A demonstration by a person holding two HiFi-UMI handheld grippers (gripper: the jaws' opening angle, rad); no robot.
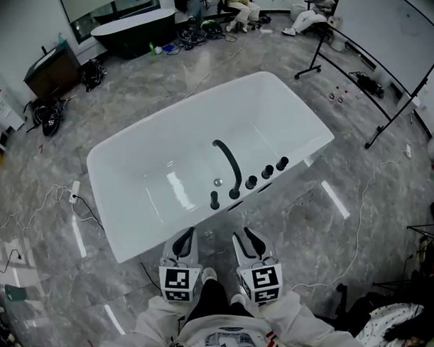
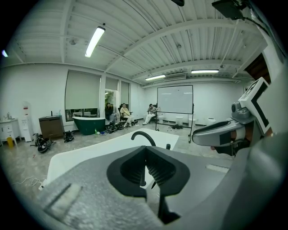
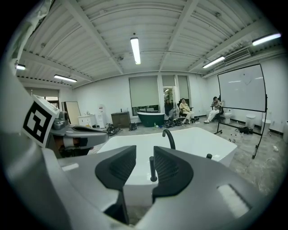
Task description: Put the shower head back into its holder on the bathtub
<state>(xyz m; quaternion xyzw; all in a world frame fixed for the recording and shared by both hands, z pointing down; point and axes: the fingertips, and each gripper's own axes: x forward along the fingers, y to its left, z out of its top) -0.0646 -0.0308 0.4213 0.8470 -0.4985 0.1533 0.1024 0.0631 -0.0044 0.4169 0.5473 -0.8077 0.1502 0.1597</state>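
Slim black shower head (image 1: 214,200) is standing upright on white bathtub (image 1: 180,149), beyond parted, empty jaws of right gripper (image 3: 144,155), left gripper (image 2: 146,152) closed; best avoid nudging it.

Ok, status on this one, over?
Left tongs shut, right tongs open, both empty, short of tub. Shower head upright in holder on rim. Nothing in the way.
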